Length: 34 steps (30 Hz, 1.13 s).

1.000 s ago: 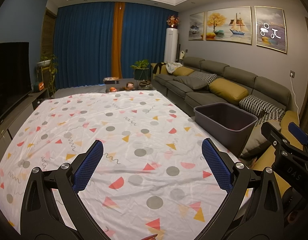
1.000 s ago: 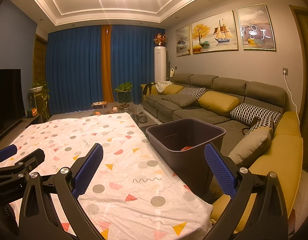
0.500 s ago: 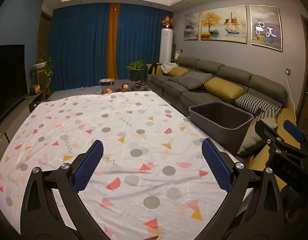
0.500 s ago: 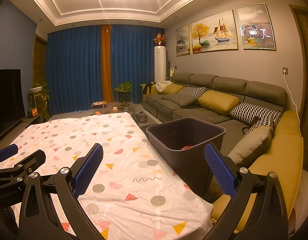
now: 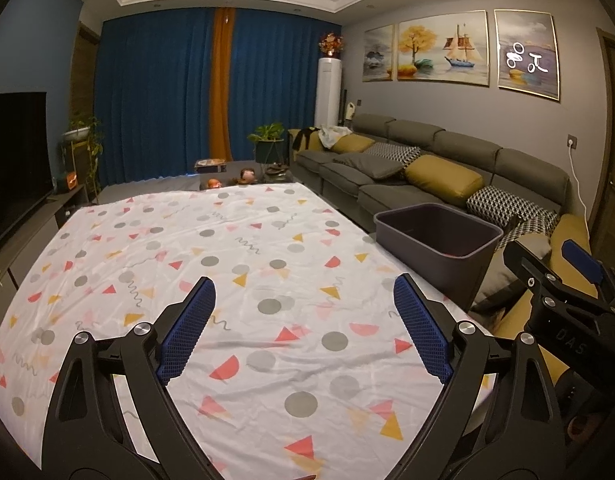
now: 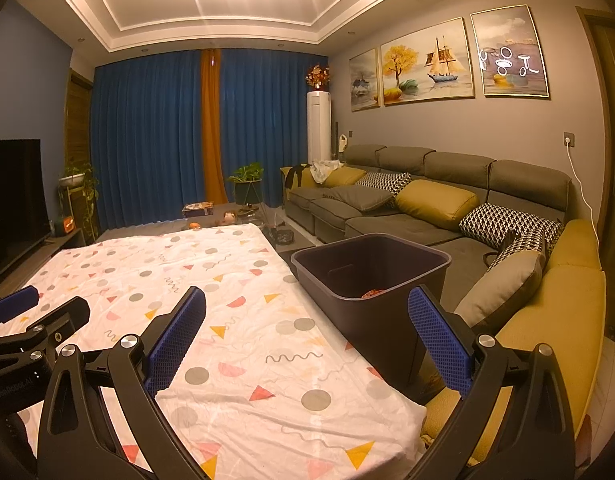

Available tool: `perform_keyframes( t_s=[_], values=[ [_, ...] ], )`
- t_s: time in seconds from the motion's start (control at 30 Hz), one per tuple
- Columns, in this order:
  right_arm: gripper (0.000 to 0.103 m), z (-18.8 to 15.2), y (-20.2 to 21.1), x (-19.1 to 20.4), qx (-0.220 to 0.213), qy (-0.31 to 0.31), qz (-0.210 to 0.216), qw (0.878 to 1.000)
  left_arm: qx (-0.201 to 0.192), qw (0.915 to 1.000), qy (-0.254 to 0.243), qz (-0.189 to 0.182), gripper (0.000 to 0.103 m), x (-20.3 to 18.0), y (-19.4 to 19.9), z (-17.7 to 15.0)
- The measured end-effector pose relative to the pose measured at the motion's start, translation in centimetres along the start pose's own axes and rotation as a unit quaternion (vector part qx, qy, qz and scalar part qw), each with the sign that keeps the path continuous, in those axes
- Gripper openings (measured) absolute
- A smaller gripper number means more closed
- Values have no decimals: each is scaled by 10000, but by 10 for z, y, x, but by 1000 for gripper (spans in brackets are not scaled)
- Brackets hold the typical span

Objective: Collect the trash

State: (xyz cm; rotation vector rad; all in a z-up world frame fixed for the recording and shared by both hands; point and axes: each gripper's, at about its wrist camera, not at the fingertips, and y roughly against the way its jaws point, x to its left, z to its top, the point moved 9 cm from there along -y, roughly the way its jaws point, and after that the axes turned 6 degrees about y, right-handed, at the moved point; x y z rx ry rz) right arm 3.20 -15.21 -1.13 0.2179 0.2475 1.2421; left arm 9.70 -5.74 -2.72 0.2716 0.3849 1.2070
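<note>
Wrapping up the trash collection, by the look of it.

Nothing loose is showing on the patterned cloth (image 5: 235, 264) covering the table; the dark bin (image 6: 371, 276) is standing off its right edge beside the sofa (image 6: 439, 196), with something reddish (image 6: 373, 293) lying in its bottom. The left gripper (image 5: 303, 320) is hovering wide and empty, its jaws just easing inward; the right gripper (image 6: 307, 340) is gaping empty toward the bin.

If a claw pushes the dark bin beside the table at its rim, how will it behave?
The bin looks like thin, stiff plastic and nearly empty, so probably light. It stands tall and tapers downward, so a rim push may tip it rather than slide it. A low push seems safer.
</note>
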Motion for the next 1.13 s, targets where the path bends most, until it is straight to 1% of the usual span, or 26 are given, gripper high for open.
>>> perform_keyframes(
  t_s=[0.8,0.87,0.93,1.13],
  values=[
    [98,-2,0,-1,-11,-69,-14,10000,1,10000,32,90,89,5,1,-1],
    [97,-2,1,-1,-19,-80,-18,10000,11,9999,48,130,91,6,0,-1],
    [98,-1,2,-2,-32,-100,-19,9999,-8,9997,95,246,96,10,1,0],
    [97,-1,3,-4,-51,-126,-18,9999,20,9991,314,288,97,19,1,1]
  ],
)
